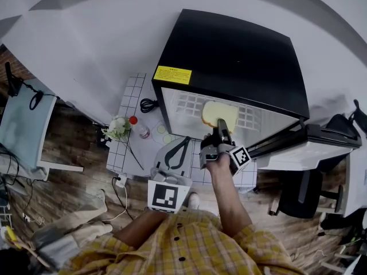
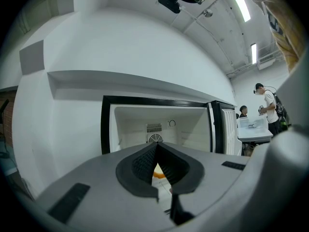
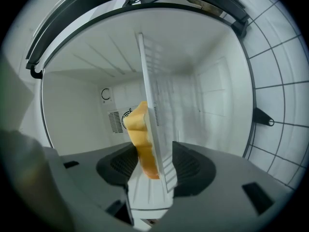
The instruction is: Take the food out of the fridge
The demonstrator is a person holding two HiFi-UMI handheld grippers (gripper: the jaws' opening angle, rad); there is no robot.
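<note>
Yellow bread slice (image 3: 142, 139) on the shelf (image 3: 155, 76) sits inside the wide-open right gripper (image 3: 155, 164); left gripper (image 2: 158, 159) closed

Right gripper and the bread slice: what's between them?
In the right gripper view the right gripper is open with the bread slice between its jaws. The edge of the wire shelf is in there too, separating the bread from one jaw.

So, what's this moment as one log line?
right gripper: open, astride bread slice and shelf | left gripper: shut, empty | fridge: open
</note>
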